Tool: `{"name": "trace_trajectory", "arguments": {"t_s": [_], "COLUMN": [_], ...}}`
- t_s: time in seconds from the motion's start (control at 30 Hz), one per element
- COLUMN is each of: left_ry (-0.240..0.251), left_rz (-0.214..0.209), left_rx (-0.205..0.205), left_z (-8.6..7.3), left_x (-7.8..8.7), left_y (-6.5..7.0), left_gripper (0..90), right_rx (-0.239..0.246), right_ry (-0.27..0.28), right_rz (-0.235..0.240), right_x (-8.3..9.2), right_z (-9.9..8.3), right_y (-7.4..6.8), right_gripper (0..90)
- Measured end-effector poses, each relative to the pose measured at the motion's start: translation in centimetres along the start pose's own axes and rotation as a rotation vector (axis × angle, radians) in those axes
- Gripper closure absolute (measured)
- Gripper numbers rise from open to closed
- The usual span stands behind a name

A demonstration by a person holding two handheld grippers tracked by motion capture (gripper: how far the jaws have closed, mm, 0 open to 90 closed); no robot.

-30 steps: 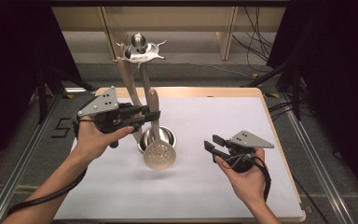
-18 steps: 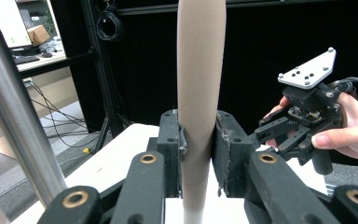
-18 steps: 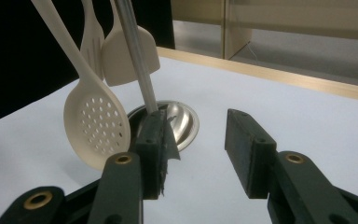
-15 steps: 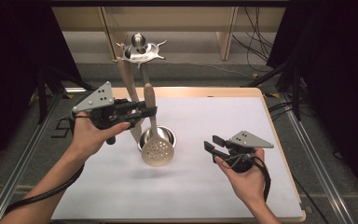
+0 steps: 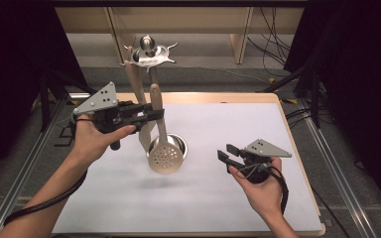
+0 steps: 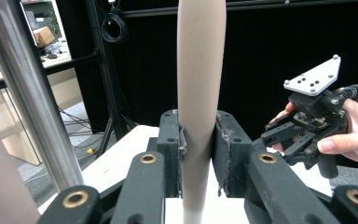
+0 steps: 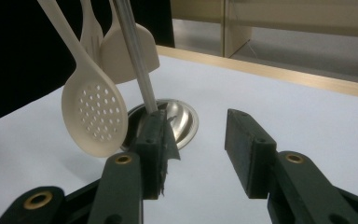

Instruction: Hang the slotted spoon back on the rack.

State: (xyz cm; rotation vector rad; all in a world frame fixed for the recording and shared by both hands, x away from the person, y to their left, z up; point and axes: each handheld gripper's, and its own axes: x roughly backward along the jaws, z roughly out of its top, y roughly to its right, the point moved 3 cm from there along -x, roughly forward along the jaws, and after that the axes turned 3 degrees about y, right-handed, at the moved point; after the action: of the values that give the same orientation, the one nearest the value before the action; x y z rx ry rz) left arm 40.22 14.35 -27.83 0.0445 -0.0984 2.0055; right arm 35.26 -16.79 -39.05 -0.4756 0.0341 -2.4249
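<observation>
**Slotted spoon held at rack, centre frame**

Left gripper pinches the slotted spoon by its handle, bowl hanging over the rack base (chrome dish on the surface). Keep handle vertical, clear the pole, then move it sideways. Right gripper spread, empty, lower right.

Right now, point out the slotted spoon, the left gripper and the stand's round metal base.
slotted spoon (image 5: 165, 156): high view, on its perforated bowl.
left gripper (image 5: 155, 114): high view, midway between the fingertips, which clamp the spoon's handle.
stand's round metal base (image 7: 188, 117): right gripper view, on the shiny dished plate.
</observation>
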Motion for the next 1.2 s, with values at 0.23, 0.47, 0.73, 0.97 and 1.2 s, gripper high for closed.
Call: {"name": "trace_trajectory", "arguments": {"t_s": [0.23,0.47,0.73,0.97,1.2], "left_ry": [0.003,0.013,0.017,0.014,0.011], "left_rz": [0.004,0.011,0.015,0.017,0.015], "left_rx": [0.005,0.007,0.007,0.01,0.017], "left_z": [0.3,0.7,1.2,1.4,1.5], "left_x": [0.1,0.4,0.6,0.6,0.5], "left_y": [-0.3,-0.8,-1.5,-1.9,-2.3], "left_gripper": [73.6,73.6,73.5,73.5,73.5], "right_rx": [0.003,0.028,-0.014,-0.001,-0.018], "right_ry": [-0.012,-0.007,-0.019,-0.01,-0.014], "right_rz": [-0.002,-0.007,0.002,0.009,0.008], "right_x": [0.1,0.0,0.0,-0.1,0.0], "right_z": [0.0,0.0,-0.1,0.0,0.0], "right_y": [0.0,0.1,-0.1,-0.1,-0.2], "right_gripper": [59.9,59.9,60.0,60.1,60.2]}}
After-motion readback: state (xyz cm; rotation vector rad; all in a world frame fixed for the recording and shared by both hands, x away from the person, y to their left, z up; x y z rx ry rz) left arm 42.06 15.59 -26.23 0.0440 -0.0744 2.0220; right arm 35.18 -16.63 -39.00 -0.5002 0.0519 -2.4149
